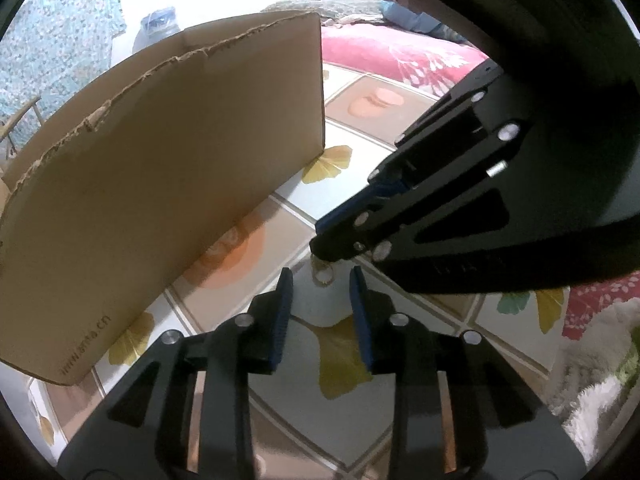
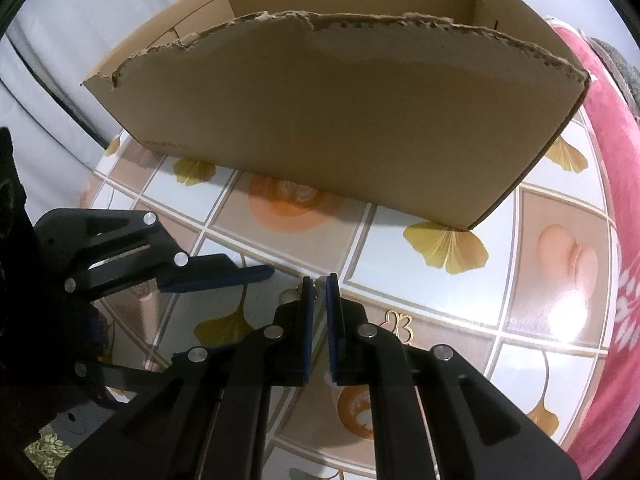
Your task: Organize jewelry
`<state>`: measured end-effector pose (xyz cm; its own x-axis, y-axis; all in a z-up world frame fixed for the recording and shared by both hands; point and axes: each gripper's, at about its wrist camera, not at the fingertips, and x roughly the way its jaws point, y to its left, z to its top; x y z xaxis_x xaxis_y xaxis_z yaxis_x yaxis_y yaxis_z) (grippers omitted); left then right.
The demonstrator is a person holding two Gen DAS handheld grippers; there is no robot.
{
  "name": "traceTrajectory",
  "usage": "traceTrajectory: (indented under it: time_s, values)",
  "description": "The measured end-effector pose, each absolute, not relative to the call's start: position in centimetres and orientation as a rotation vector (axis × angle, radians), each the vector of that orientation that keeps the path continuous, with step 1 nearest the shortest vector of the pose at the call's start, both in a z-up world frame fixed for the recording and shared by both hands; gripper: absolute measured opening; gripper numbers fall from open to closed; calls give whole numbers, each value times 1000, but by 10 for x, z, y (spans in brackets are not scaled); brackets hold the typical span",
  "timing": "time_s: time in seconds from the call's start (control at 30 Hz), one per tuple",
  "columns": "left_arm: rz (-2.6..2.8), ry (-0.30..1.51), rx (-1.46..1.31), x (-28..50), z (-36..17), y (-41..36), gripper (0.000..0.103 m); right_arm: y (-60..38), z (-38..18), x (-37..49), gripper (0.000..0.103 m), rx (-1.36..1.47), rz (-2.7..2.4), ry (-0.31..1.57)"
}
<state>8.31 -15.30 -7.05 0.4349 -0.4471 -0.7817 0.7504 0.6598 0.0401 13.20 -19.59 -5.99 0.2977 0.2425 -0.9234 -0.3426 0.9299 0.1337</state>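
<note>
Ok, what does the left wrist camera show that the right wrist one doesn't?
Only the left wrist: a floral cloth hanging behind the box. Only the right wrist: the box's inside and a gold butterfly on the table. Both: the box, the tiled table, the open left gripper, and a gold ring at the shut right gripper's tips.

Strong backlight washed out the wall behind the cardboard box point(image 1: 168, 184); glare bloomed on the glossy tablecloth point(image 2: 560, 316). Fisheye bending curved every edge, corners went black, near fingers sat soft.
</note>
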Motion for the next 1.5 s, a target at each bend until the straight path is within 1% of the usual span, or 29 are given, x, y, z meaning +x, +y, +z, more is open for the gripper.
traceTrajectory:
  time_s: [0.1, 0.17, 0.2, 0.23, 0.3, 0.33, 0.37, 0.67, 0.9, 1.13, 1.2, 1.23, 1.27, 1.5]
  values:
    - [-766, 826, 413, 85, -71, -153, 26, -196, -60, 132, 7, -89, 390, 1208]
    - [-771, 826, 415, 85, -70, -153, 16, -197, -60, 132, 7, -88, 392, 1208]
    - [-773, 825, 418, 85, -70, -153, 14, -197, -60, 132, 7, -88, 392, 1208]
    - [-776, 823, 422, 83, -71, -152, 9, -197, -59, 131, 7, -87, 393, 1208]
    - [-771, 818, 428, 83, -70, -152, 8, -198, -59, 132, 7, -87, 393, 1207]
    - [-770, 815, 427, 83, -70, -151, 5, -198, -59, 132, 7, -84, 393, 1207]
    - [-766, 808, 429, 83, -69, -151, 0, -200, -59, 132, 7, -82, 394, 1207]
    - [-763, 795, 433, 79, -65, -144, 0, -202, -59, 131, 7, -77, 397, 1206]
    - [-745, 832, 460, 72, -68, -136, 0, -205, -58, 130, 7, -65, 388, 1207]
    - [-751, 855, 369, 80, -64, -130, 0, -208, -57, 131, 7, -44, 357, 1209]
    - [-763, 854, 348, 83, -63, -132, 4, -209, -56, 131, 7, -38, 350, 1211]
    - [-768, 850, 345, 84, -62, -134, 11, -210, -56, 131, 7, -35, 345, 1211]
    - [-773, 849, 345, 84, -62, -135, 16, -211, -56, 131, 7, -31, 341, 1211]
    - [-780, 852, 381, 84, -68, -147, 19, -221, -54, 129, 7, 14, 328, 1209]
